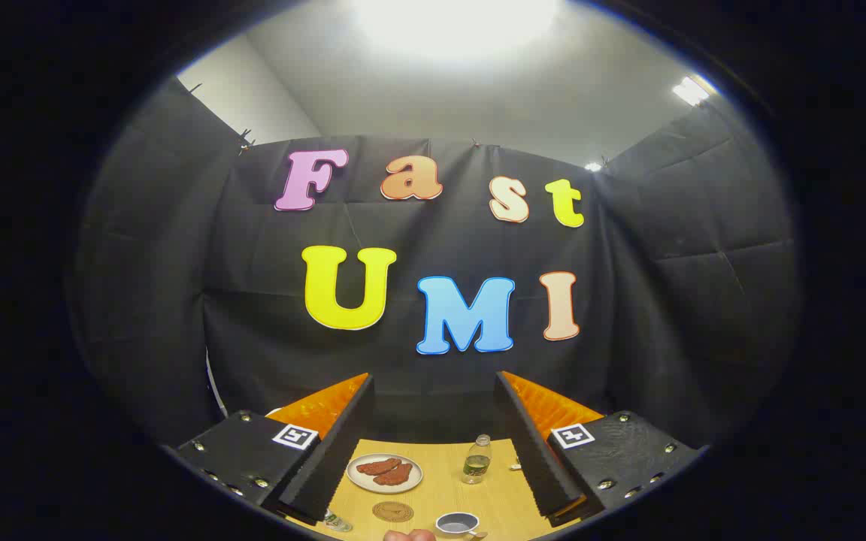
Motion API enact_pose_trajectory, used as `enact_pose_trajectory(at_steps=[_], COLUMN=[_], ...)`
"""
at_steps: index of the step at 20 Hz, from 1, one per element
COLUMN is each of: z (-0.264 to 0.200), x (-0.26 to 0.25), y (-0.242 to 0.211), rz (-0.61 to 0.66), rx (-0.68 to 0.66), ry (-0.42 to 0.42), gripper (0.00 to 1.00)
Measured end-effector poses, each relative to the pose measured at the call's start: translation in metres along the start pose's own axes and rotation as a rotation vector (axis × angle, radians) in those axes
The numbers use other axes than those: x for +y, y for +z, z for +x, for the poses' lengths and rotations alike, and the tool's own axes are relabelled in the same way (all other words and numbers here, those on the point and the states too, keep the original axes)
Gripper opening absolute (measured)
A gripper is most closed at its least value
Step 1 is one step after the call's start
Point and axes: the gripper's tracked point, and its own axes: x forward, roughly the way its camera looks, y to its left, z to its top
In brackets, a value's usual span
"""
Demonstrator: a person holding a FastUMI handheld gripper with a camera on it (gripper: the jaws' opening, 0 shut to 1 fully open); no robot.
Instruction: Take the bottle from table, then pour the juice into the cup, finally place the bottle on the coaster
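Gripper [433,443] held wide apart, nothing clamped or touched, bottle [476,459] seen upright on table [440,492] beyond fingers, cup [456,523] nearer, coaster [392,512] beside plate [384,472].

A white plate [384,473] bearing two reddish-brown pieces of food [386,470] is seen on the wooden table [440,488], against black cloth.

Recording booth: black cloth walls [666,300], wooden table [440,488].

The scene is viewed from the gripper [433,421], high and well back from the table [433,488], facing the booth wall.
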Motion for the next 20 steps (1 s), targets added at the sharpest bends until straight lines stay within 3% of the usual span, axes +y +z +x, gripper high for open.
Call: enact_pose_trajectory(at_steps=[14, 20], z=[-0.003, -0.022], x=[0.006, 0.042], y=[-0.012, -0.071], rz=[0.002, 0.051], rx=[-0.035, -0.063], ry=[-0.013, 0.048], gripper=[0.98, 0.97])
